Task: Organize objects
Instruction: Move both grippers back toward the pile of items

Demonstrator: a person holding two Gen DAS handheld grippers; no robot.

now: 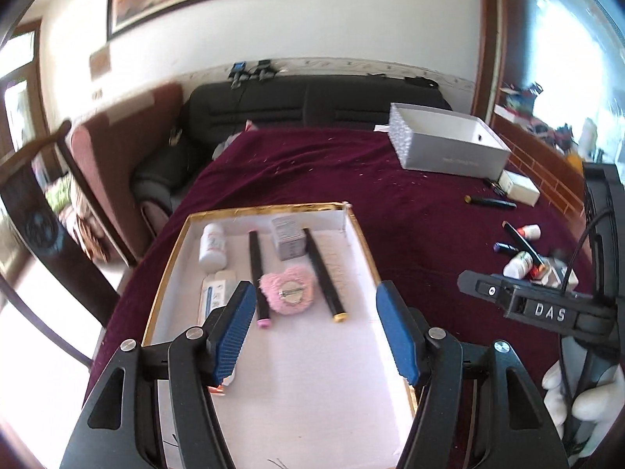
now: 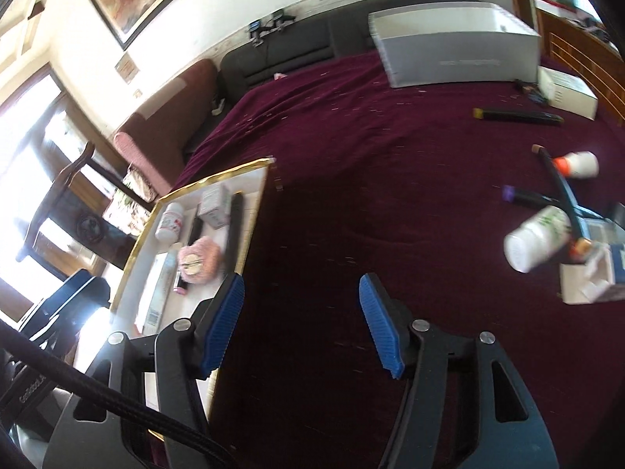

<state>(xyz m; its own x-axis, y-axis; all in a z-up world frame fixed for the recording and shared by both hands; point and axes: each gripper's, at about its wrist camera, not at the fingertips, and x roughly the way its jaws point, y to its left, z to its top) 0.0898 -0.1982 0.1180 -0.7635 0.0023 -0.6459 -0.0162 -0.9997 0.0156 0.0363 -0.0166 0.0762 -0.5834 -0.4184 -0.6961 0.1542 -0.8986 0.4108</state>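
Both tongs stand part open and empty: the left gripper [image 1: 312, 328] hangs over the tray [image 1: 367, 242], the right gripper [image 2: 302, 322] over bare cloth [image 2: 371, 156] beside it. The loose items, led by a white bottle [image 2: 537, 238], lie ahead and right of the right gripper, the nearer one. The bottle's long axis runs diagonally, base toward the tongs.

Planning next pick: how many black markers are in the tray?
2. A pink-capped marker left of the fluffy heart, a yellow-capped marker right of it; left gripper may hide more.
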